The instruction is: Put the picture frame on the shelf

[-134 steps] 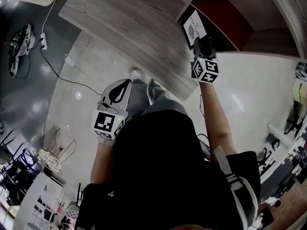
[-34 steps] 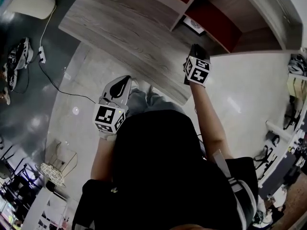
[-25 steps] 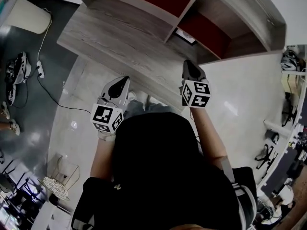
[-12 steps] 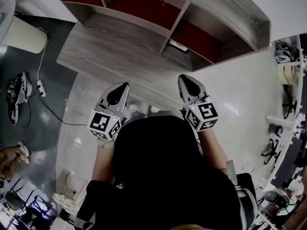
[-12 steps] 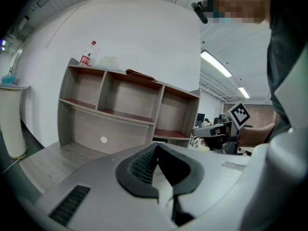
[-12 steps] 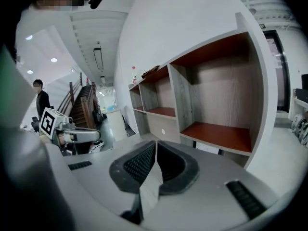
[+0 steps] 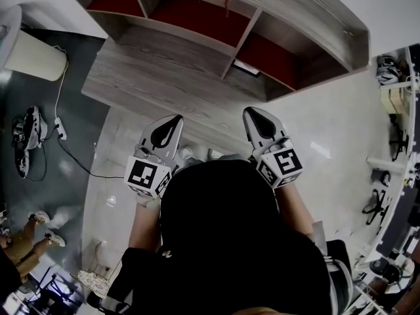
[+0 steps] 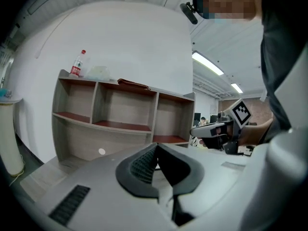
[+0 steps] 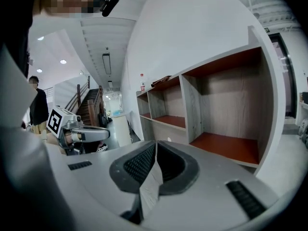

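A grey wood-grain shelf (image 7: pixel 164 77) with red compartments stands on a glossy pale floor (image 7: pixel 328 130). The left fingers (image 8: pixel 139 166) and right fingers (image 9: pixel 139 165) are pressed together, empty. The picture frame (image 7: pixel 247 67) lies in the compartment ahead of the right fingers. The bottle (image 8: pixel 77 64) label is unreadable.

wall (image 8: pixel 120 37): white | floor (image 7: pixel 328 130): pale, glossy, grey at left | ceiling: strip lights (image 8: pixel 208 64)

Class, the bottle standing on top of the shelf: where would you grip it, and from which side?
Probably take the bottle by its body, below the red cap, coming level from the front. It stands upright at the left end of the shelf, wall behind it, a pale item close on its right.
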Demonstrator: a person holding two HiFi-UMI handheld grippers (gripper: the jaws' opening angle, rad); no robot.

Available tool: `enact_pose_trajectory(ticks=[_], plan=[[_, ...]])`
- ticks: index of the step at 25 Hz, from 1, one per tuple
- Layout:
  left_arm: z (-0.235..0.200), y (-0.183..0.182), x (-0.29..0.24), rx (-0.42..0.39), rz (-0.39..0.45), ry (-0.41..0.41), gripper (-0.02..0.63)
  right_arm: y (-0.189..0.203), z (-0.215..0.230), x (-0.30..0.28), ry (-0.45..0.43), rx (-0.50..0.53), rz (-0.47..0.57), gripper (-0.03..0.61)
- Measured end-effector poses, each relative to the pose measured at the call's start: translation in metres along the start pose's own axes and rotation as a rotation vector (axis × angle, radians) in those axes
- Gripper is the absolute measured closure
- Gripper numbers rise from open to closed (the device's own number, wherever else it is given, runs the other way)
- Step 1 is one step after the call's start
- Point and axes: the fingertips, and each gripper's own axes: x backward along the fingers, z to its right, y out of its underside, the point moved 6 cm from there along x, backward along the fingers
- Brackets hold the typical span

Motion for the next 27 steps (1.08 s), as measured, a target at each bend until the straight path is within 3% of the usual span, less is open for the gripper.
enact_pose_trajectory(ticks=[8,16,22,27], plan=[[0.001,-0.007,0.001,-0.006,0.023,0.04,0.606,0.003,-0.004,-0.008,-0.037,0.045,-0.038,0.578],[-0.005,-0.006,0.0,0.004,-0.004,0.012,0.606,0.004,-0.003,-0.014,-0.038,0.036,-0.044,0.578],[-0.007,-0.001,-0.005,-0.094,-0.034,0.002,0.606,0.006,-0.001,-0.019,-0.028,0.032,-0.049,0.578],[-0.005,0.0,-0.008,-0.085,-0.032,0.002,0.604,0.007,0.004,-0.017,-0.018,0.04,-0.052,0.578]])
